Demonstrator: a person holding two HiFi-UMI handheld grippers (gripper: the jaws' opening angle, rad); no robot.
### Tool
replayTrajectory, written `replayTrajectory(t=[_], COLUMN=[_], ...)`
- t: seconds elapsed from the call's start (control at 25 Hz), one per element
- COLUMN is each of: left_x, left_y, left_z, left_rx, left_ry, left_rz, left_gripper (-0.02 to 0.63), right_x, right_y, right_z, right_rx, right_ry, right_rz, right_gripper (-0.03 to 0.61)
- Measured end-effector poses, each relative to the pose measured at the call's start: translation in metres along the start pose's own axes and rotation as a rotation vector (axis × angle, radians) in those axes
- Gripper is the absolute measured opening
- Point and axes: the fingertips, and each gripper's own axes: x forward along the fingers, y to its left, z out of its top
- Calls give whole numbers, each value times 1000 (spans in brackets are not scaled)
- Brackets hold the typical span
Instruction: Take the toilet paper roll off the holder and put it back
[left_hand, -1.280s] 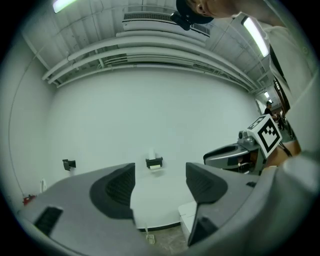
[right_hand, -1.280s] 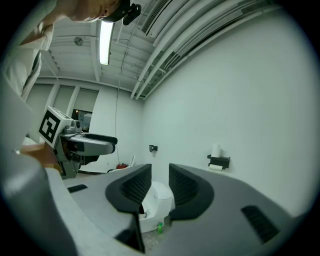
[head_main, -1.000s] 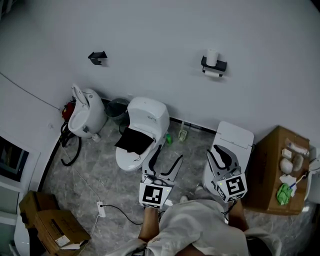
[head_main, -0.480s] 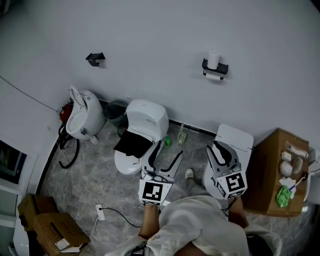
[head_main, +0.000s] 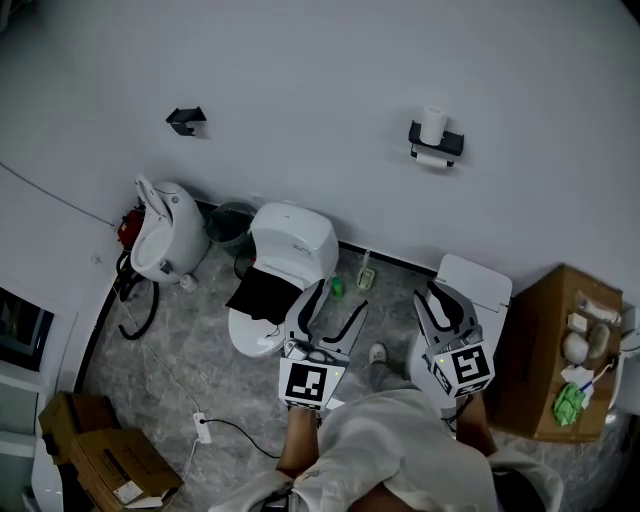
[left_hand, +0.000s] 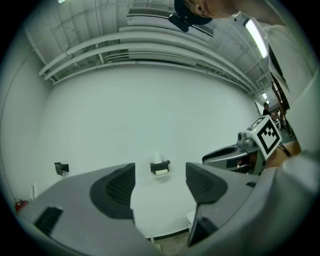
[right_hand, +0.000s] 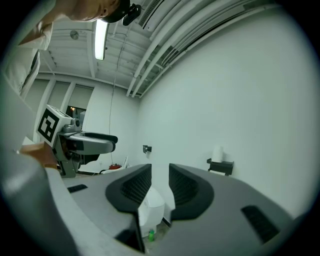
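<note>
The toilet paper holder (head_main: 437, 141) is a dark bracket on the white wall, in the upper right of centre in the head view. One toilet paper roll (head_main: 432, 123) stands upright on top of it, its long axis vertical. A second strip of white (head_main: 430, 158) shows under the bracket, probably a roll on the bar with its axis level along the wall, though it is too small to be sure. Both grippers are low in that frame, well apart from the holder, with bare wall and floor between. The left gripper (head_main: 337, 306) has its jaws spread wide and empty; in the left gripper view the holder sits almost dead centre in the gap, far off. The right gripper (head_main: 443, 303) has its jaws drawn close with only a narrow slot, gripping nothing; in its view a white toilet (right_hand: 150, 206) shows through the slot and the holder lies off to the right of the jaws. In the head view the holder sits almost straight above the right gripper, so I judge that hand the nearer, though the left is better aimed. Either must travel forward and up to the wall.
</note>
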Motion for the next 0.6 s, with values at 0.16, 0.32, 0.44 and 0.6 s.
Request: replayTrajectory(t=[0.16,0.32,0.44,0.6], left_x=[27,56,77,106], left_y=[9,21,25,31], left_z=[-8,-9,-13,-17], left_rx=[-8,5,-3,5], left_ry=[31,22,32,42], left_rz=[-10,-22,-29,-42], left_gripper=[324,324,324,324], right_x=[23,45,56,72], right_y=[-21,-39,-55,-77], right_z=[-2,1,-5,-13], right_rx=[9,13,32,45], right_ry=[4,-4,10,26], right_rz=[-5,-10,-22,-31], right_gripper=[104,104,104,104])
